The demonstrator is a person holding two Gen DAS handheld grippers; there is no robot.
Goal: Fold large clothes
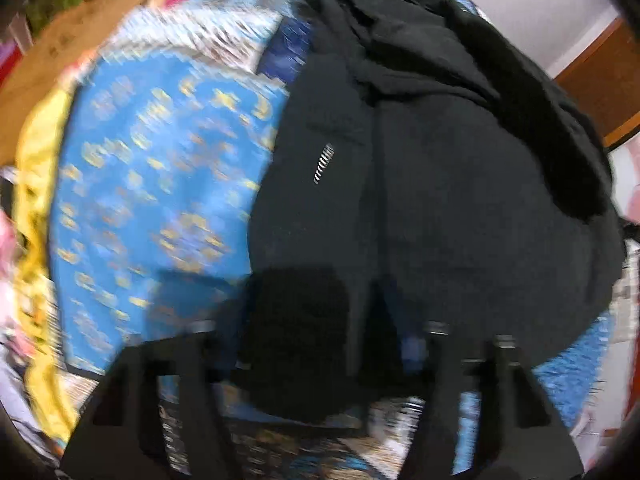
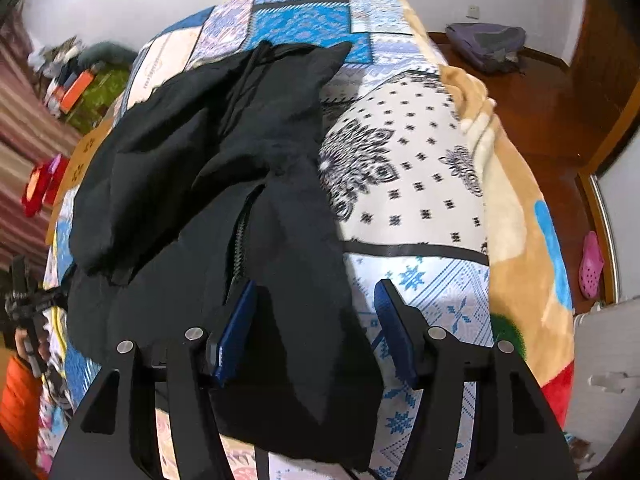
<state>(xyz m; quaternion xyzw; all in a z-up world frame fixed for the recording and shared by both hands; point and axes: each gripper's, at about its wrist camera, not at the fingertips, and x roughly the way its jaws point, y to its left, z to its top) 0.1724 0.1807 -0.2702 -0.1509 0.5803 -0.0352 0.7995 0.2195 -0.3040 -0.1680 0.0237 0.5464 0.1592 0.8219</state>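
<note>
Now both grippers sit over a black jacket [image 2: 208, 184] on the bed [image 2: 420, 184].
Right gripper [image 2: 316, 320] gapes wide, its fingers straddling the hem; left gripper [image 1: 312, 344] too blurred to judge.

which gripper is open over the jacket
The right gripper: its blue fingers stand wide apart, astride the black jacket's edge. The left gripper's view is too blurred to tell.

Jacket [image 2: 224, 184] on quilt [image 2: 412, 184], left side.
</note>
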